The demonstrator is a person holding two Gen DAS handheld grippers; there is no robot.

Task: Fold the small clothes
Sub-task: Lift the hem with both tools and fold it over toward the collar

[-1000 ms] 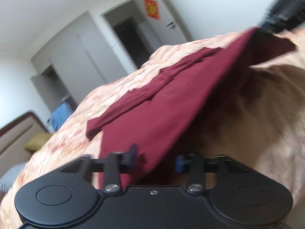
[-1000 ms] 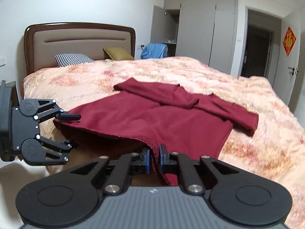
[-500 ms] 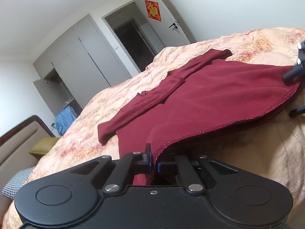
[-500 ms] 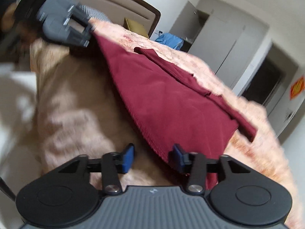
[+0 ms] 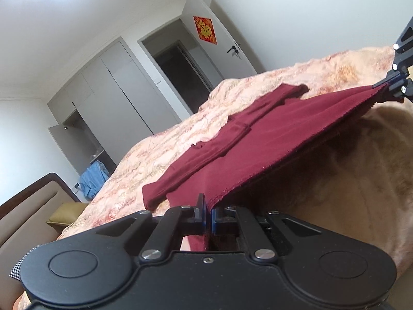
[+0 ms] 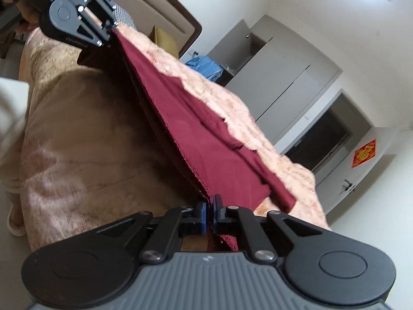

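Pinching the hem of the dark red garment (image 5: 271,139) between closed fingers, our left gripper (image 5: 208,215) holds one corner while our right gripper (image 6: 209,213) clamps the other. We hold that edge taut and lifted between them over the near side of the bed (image 5: 167,152). Its far part, sleeves folded across, lies on the floral bedspread (image 6: 260,134).
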